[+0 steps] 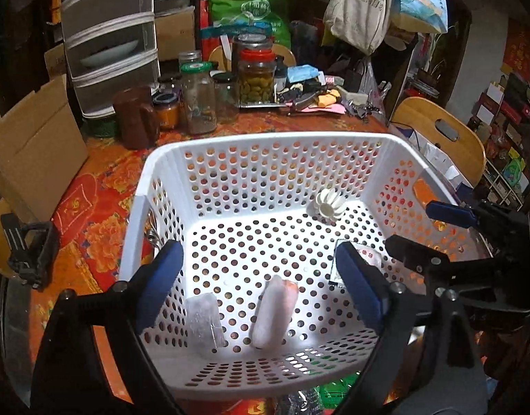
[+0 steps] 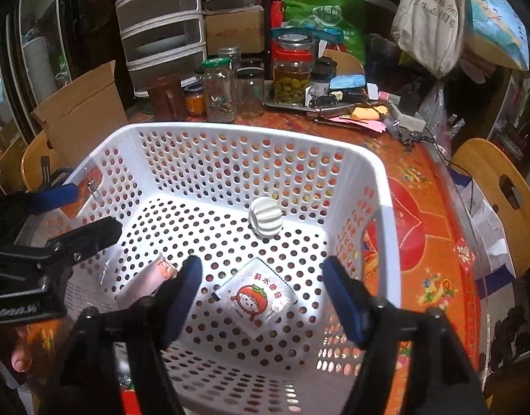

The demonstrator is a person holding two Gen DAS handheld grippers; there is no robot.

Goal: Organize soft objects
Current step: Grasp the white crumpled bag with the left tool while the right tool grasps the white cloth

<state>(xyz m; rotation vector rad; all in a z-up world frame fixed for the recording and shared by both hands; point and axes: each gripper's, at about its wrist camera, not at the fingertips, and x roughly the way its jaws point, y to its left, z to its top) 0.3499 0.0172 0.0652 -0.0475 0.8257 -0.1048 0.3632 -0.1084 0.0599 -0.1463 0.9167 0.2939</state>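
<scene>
A white perforated basket stands on the table. On its floor lie a pink-and-orange soft tube, a clear soft packet, a white pouch with a tomato cartoon and a white ribbed ball. My left gripper is open and empty above the tube. My right gripper is open and empty above the pouch; it also shows at the right of the left wrist view.
Jars, a brown mug, a cardboard box and a drawer unit crowd the table's far side. Wooden chairs stand on the right. The tablecloth is red and floral.
</scene>
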